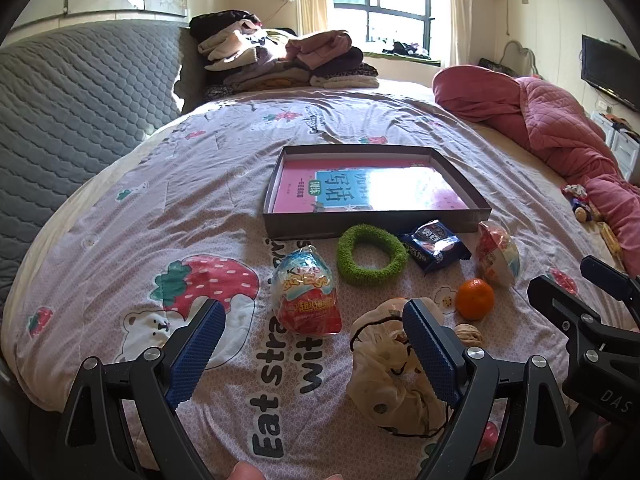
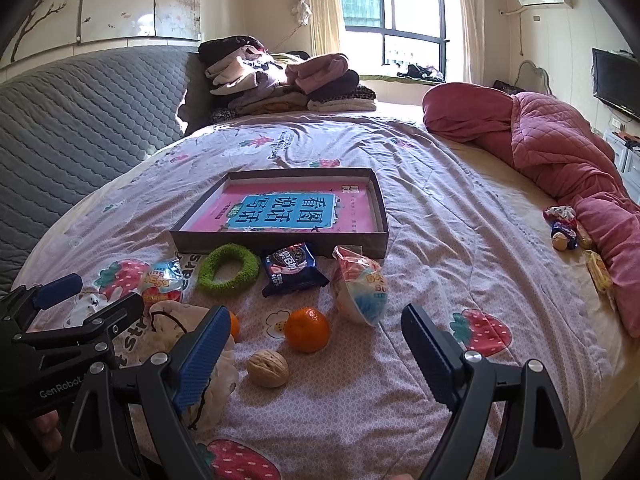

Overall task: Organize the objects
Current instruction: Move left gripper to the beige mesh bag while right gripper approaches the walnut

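Observation:
A shallow dark box with a pink book in it lies on the bed. In front of it lie a green ring, a dark snack packet, two wrapped toy eggs, a mandarin, a walnut and a cream scrunchie. My left gripper is open, just short of the left egg. My right gripper is open above the walnut and mandarin.
Folded clothes are piled at the head of the bed. A pink quilt lies along the right side, with small wrapped sweets beside it. A grey padded headboard is at left.

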Demonstrator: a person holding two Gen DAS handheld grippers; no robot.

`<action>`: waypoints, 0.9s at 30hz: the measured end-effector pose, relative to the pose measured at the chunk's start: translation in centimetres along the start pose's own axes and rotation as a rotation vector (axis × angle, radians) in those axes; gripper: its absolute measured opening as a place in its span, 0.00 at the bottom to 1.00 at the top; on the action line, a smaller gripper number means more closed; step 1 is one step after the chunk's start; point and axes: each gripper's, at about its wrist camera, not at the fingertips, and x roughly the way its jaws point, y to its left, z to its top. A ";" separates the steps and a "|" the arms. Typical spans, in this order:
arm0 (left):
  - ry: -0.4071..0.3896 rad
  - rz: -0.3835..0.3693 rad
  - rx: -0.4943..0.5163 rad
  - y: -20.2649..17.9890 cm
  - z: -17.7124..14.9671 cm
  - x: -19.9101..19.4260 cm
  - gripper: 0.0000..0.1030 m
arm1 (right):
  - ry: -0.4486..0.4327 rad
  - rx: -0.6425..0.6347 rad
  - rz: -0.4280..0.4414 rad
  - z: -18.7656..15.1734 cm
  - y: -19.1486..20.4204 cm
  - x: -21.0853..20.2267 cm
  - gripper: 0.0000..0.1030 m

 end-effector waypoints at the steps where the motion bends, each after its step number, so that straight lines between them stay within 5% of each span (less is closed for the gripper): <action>1: 0.002 0.000 0.002 -0.1 0.0 0.0 0.88 | -0.001 0.001 -0.001 0.0 0.0 0.0 0.84; 27: 0.053 -0.019 0.035 -0.7 -2.2 -0.1 0.88 | 0.012 -0.017 0.024 -1.5 -0.8 -0.8 0.84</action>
